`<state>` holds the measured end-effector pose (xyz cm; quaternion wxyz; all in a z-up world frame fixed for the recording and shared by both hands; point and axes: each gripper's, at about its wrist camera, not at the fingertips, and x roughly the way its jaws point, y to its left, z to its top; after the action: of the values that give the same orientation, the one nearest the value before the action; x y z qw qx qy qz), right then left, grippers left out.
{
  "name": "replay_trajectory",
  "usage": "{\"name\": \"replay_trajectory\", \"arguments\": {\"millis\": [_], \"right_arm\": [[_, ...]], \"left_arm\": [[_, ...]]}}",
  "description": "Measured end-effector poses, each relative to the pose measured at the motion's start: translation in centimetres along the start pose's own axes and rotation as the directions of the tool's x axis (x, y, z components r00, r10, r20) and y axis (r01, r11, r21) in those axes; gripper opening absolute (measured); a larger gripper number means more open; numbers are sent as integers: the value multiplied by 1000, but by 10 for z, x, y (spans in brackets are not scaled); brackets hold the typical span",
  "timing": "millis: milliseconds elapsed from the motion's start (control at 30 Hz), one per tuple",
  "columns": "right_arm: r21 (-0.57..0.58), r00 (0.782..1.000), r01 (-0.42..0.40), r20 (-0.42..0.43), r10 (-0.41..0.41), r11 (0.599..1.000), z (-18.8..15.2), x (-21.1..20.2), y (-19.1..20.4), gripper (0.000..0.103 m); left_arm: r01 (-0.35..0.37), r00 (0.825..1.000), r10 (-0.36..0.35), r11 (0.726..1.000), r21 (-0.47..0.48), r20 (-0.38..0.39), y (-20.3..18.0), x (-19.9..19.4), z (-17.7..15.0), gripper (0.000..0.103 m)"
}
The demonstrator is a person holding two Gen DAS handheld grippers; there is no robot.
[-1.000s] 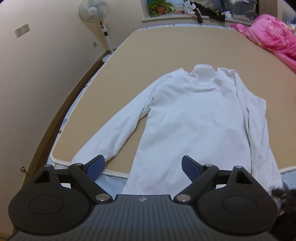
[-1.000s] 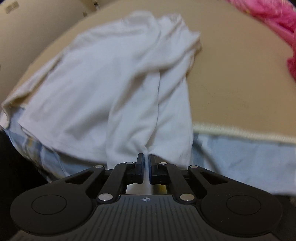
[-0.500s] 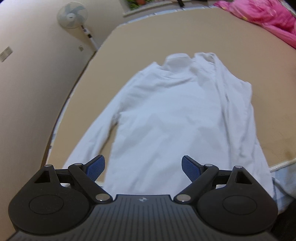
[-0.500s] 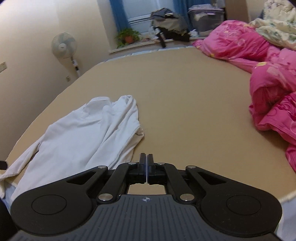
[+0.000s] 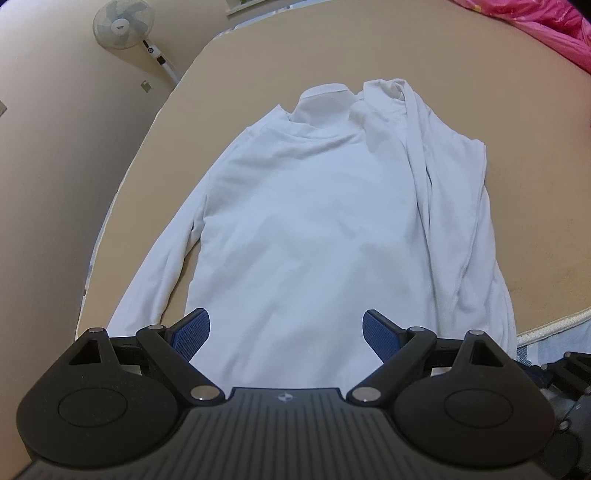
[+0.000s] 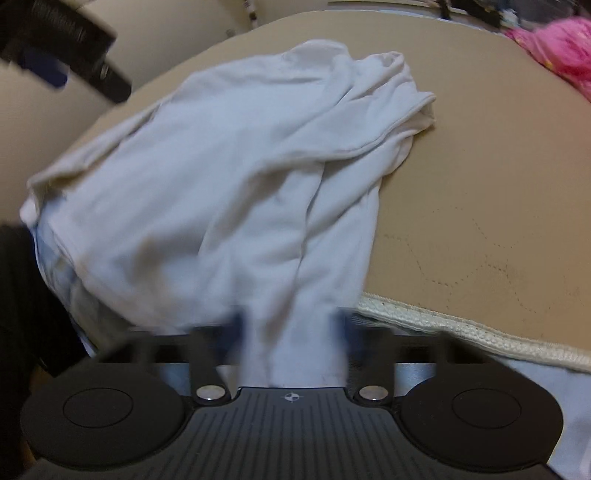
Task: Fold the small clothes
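Observation:
A white long-sleeved shirt (image 5: 314,221) lies flat on the tan mattress (image 5: 480,74), collar away from me. Its left sleeve (image 5: 162,254) runs along the body. Its right sleeve (image 5: 454,221) is folded and bunched along the right side. My left gripper (image 5: 283,334) is open and empty, hovering over the shirt's hem. In the right wrist view the shirt (image 6: 221,166) hangs over the mattress edge. My right gripper (image 6: 291,332) is open, blurred, with the right sleeve's end (image 6: 295,332) lying between its fingers.
A standing fan (image 5: 122,26) stands by the wall at the far left. Pink bedding (image 5: 535,26) lies at the far right, also in the right wrist view (image 6: 554,48). The mattress's white piped edge (image 6: 461,328) runs near my right gripper. The left gripper (image 6: 55,48) shows top left.
My right gripper swung up off the shirt while shut, then came back down at the sleeve end and opened. My left gripper stayed open and moved forward over the hem.

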<state>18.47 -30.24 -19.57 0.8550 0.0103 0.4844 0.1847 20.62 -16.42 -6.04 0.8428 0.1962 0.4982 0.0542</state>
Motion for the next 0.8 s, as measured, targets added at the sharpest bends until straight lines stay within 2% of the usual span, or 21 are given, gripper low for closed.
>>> {"name": "replay_trajectory", "arguments": {"millis": [67,133,233,300,400,433,467,500,567,633,667,700,733,767,800], "right_arm": [[28,1000,-16,20,16,999,1,-9,-7,8],[64,997,-18,74,13,998,5,-31,-25,8],[139,984,17,176,-42,990,19,-64,-62,5],[215,960,90,239,-142,972,29,-87,-95,3],[345,903,207,292,-315,915,43,-118,-151,3],[394,878,244,298,-374,886,47,-127,-169,3],[440,844,288,302,-443,850,51,-136,-186,3],[498,798,341,295,-525,798,54,-145,-203,3],[615,696,411,265,-667,673,56,-157,-232,4],[717,619,440,194,-761,541,53,-162,-259,4],[739,582,477,139,-801,475,50,-160,-270,9],[746,571,500,97,-815,440,49,-155,-277,19],[747,593,499,76,-801,440,47,-149,-281,27],[751,633,463,91,-768,471,42,-144,-280,44],[750,667,420,126,-734,511,35,-140,-273,51]], "left_arm": [[-4,1000,4,1000,4,0,-1,1,0,93],[-5,1000,5,1000,4,-2,-3,2,1,93],[-2,1000,2,1000,1,-10,-5,5,3,93],[-2,1000,2,1000,4,-12,-7,6,4,93],[-2,1000,2,1000,14,-10,-10,6,4,93],[-3,1000,3,1000,18,-9,-10,6,4,93],[-5,1000,5,1000,20,-8,-11,7,4,93],[-6,1000,6,1000,21,-10,-11,8,4,93],[-7,1000,7,1000,20,-18,-11,10,4,93],[-6,1000,6,1000,18,-30,-11,13,5,93],[-5,999,5,1000,16,-33,-12,14,6,93],[-2,999,2,1000,16,-35,-12,15,6,93],[0,999,1,1000,17,-36,-12,16,6,93],[1,999,0,1000,19,-34,-13,17,7,93],[0,999,1,1000,23,-34,-14,19,7,93]]}}
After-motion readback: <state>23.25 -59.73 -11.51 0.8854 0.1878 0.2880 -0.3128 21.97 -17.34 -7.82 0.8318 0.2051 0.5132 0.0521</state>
